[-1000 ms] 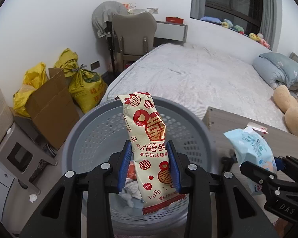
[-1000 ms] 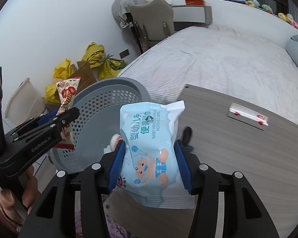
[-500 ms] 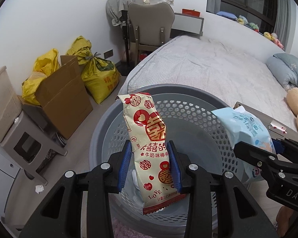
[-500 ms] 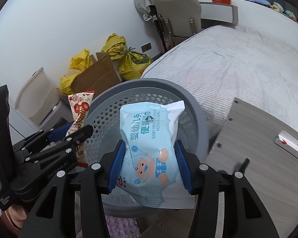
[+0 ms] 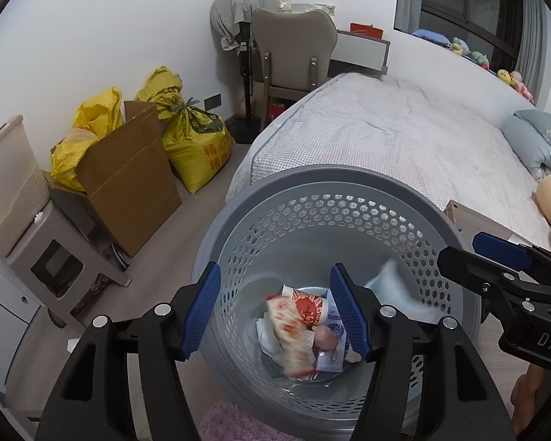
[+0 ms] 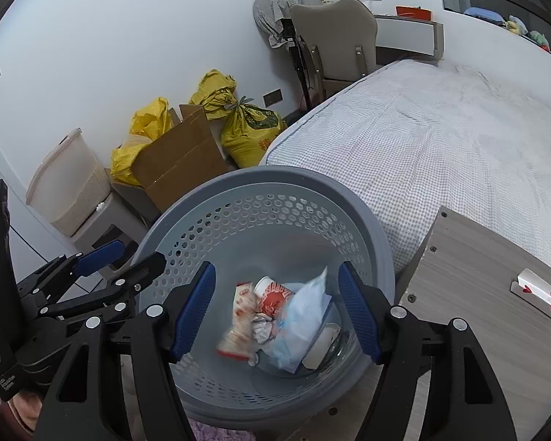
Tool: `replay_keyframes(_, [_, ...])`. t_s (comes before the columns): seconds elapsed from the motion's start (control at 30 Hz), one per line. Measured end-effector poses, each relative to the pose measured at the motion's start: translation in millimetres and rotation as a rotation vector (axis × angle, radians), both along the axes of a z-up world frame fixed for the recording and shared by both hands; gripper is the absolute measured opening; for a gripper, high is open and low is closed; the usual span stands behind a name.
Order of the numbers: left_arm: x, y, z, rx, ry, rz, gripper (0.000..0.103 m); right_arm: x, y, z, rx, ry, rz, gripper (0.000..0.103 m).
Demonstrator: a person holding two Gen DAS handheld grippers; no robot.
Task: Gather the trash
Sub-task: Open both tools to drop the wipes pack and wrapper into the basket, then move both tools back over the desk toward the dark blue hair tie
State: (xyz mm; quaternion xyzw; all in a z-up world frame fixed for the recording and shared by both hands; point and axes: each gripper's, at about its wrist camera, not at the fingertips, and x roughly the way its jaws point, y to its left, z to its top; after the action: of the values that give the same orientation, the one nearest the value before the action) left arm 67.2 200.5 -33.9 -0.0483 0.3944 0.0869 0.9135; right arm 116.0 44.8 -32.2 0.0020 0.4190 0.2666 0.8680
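Both tongs poised over the grey perforated laundry-style basket (image 5: 334, 198) at lower centre, tilted down into its mouth so that released trash falls inside. Left gripper (image 5: 275, 312) opening, nothing between the blue pads; red-and-cream snack wrapper (image 5: 288, 327) blurred, dropping among the litter at the bottom. Right gripper (image 6: 277, 310) likewise opening and empty; pale blue wipes pack (image 6: 299, 325) blurred below it, inside the basket. Small red-and-white box (image 6: 538, 290) left on the wooden table (image 6: 477, 257), right edge, probably next.

Red-white snack wrapper (image 6: 238, 325) and blue wipes pack (image 6: 299, 327) blurred, inside grey perforated basket (image 6: 260, 183) among trash.
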Motion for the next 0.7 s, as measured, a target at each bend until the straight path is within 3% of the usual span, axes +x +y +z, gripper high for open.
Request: replay_keyframes(0.7, [-14, 3, 2, 0.018, -0.015, 0.040, 0.080, -11, -10, -6, -0.007, 0.015, -0.029, 0.067])
